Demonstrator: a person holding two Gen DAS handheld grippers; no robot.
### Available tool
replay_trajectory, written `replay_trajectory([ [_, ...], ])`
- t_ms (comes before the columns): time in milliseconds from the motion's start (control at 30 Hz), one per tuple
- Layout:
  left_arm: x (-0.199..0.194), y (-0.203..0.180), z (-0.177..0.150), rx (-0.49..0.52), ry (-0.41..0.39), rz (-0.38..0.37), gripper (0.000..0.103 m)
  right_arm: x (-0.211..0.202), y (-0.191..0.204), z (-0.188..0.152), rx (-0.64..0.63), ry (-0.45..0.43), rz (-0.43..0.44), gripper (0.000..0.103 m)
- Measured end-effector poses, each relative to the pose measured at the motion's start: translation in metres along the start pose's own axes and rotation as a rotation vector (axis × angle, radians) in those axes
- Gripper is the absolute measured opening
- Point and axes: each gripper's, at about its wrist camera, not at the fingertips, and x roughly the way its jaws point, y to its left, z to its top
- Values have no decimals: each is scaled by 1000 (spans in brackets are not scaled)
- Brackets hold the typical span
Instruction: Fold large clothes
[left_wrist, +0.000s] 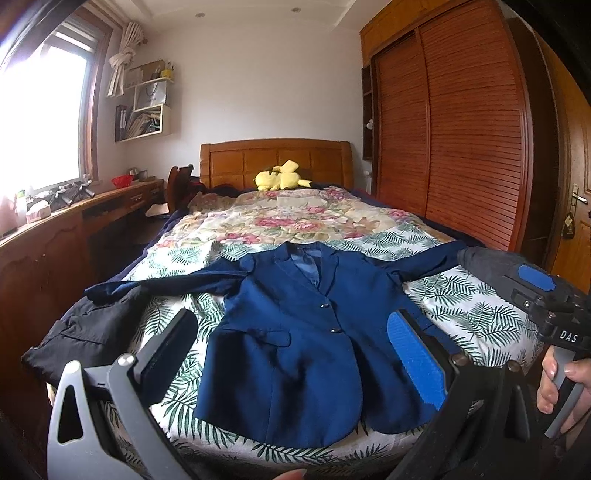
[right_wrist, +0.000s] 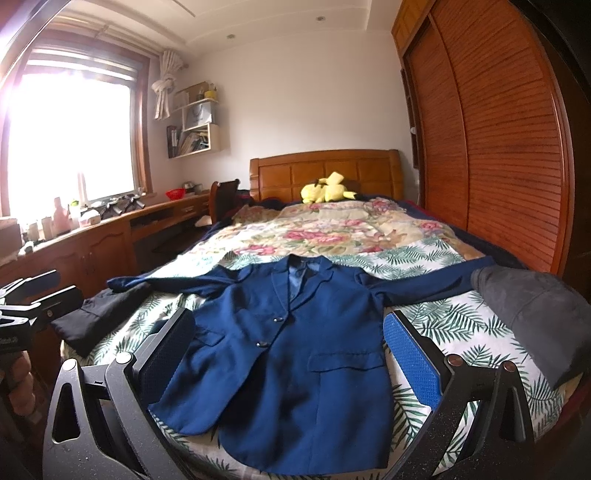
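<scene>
A navy blue suit jacket (left_wrist: 288, 343) lies flat and buttoned on the bed, front up, collar toward the headboard, both sleeves spread out sideways. It also shows in the right wrist view (right_wrist: 291, 365). My left gripper (left_wrist: 291, 347) is open and empty, held above the jacket's lower half near the foot of the bed. My right gripper (right_wrist: 288, 350) is open and empty, also above the jacket's lower half. The right gripper's body (left_wrist: 546, 306) shows at the right edge of the left wrist view.
The bed (left_wrist: 461, 306) has a leaf-print sheet and a floral quilt (left_wrist: 280, 218). A black garment (left_wrist: 85, 332) lies at the left corner, a grey one (right_wrist: 535, 317) at the right. A yellow plush (left_wrist: 280, 177) sits by the headboard. A wardrobe stands right, a desk left.
</scene>
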Motion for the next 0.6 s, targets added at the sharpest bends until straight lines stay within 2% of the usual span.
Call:
replay_trajectory([
  [300, 27, 26, -12, -36, 49, 26, 103, 25, 4, -13, -19, 29, 22, 103],
  [600, 60, 57, -24, -61, 99, 71, 103, 70, 20, -23, -69, 72, 82, 103],
])
